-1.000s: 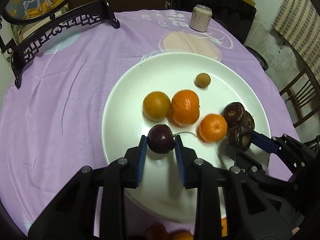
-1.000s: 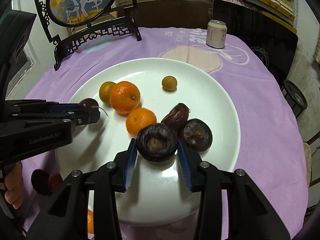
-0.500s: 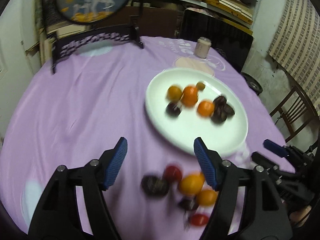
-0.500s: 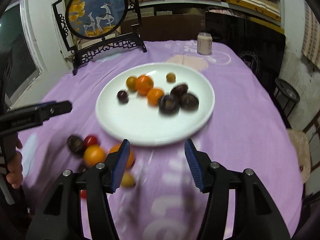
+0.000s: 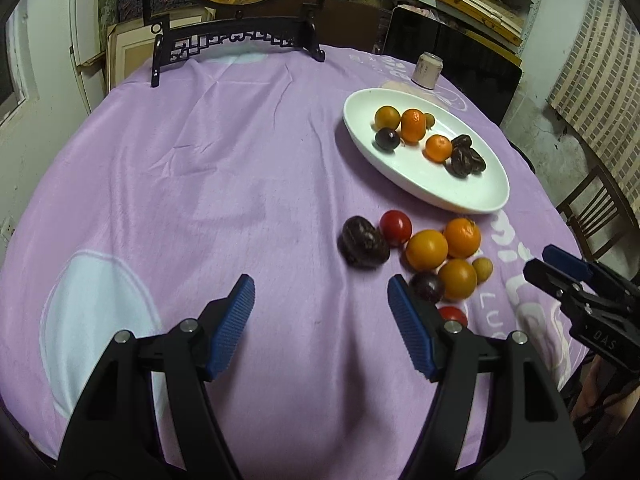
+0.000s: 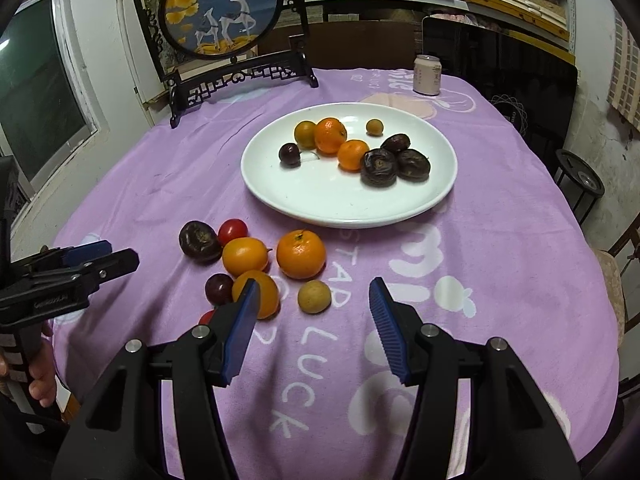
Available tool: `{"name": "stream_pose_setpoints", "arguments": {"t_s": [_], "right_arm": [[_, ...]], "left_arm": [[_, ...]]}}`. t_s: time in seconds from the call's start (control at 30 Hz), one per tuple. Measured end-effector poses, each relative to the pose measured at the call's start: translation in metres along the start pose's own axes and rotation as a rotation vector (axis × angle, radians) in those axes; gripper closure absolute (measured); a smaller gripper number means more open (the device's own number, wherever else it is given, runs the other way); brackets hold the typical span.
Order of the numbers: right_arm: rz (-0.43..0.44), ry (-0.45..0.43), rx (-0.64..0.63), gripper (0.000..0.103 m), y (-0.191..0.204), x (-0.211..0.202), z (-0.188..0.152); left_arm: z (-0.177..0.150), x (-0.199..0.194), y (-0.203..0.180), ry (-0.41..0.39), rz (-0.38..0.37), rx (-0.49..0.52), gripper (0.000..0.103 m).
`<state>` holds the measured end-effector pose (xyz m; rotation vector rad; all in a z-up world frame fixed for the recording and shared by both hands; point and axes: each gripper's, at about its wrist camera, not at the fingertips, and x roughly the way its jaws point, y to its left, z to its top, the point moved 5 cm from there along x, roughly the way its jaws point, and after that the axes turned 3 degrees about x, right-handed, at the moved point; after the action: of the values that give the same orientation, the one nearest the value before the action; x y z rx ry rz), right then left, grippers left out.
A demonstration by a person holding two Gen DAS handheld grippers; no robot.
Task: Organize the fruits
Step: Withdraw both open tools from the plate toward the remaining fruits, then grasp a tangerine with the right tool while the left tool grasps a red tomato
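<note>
White plate holds 8 fruits: orange, dark purple, tan.

White letters "LUCK" read on the purple tablecloth, lower centre; "DAS" shows on the right gripper.

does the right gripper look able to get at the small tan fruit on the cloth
Probably yes. The right gripper has its jaws wide open, and the small tan fruit lies just ahead between them, apart from the nearest orange, with nothing covering it.
</note>
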<state>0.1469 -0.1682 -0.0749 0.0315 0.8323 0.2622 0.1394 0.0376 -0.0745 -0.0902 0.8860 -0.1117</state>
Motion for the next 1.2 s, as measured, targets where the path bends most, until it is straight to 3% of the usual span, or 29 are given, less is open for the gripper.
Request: {"name": "stream_pose_setpoints", "arguments": {"t_s": [0.47,0.73,0.77,0.83,1.0,1.2], "right_arm": [[-0.009,0.085,-0.066,0.048,0.002,0.073,0.022],[0.122,0.185,0.023,0.048,-0.002,0.094,0.025],[0.132,0.187,0.027,0.054,-0.002,0.095,0.025],[0.131,0.180,0.015,0.063,0.001,0.092,0.024],[0.024,0.075,-0.068,0.064,0.008,0.058,0.015],[-0.049,0.027,-0.017,0.064,-0.029,0.011,-0.019]], "left_arm": [[-0.023,-0.007,0.011,0.022,-0.003,0.005,0.032],[-0.022,-0.008,0.001,0.027,-0.021,0.016,0.032],[-0.022,-0.008,0.000,0.030,-0.023,0.018,0.032],[-0.023,-0.007,-0.002,0.034,-0.021,0.021,0.032],[-0.020,-0.005,-0.010,0.040,-0.013,0.037,0.032],[-0.021,0.005,-0.038,0.064,-0.046,0.095,0.032]]}}
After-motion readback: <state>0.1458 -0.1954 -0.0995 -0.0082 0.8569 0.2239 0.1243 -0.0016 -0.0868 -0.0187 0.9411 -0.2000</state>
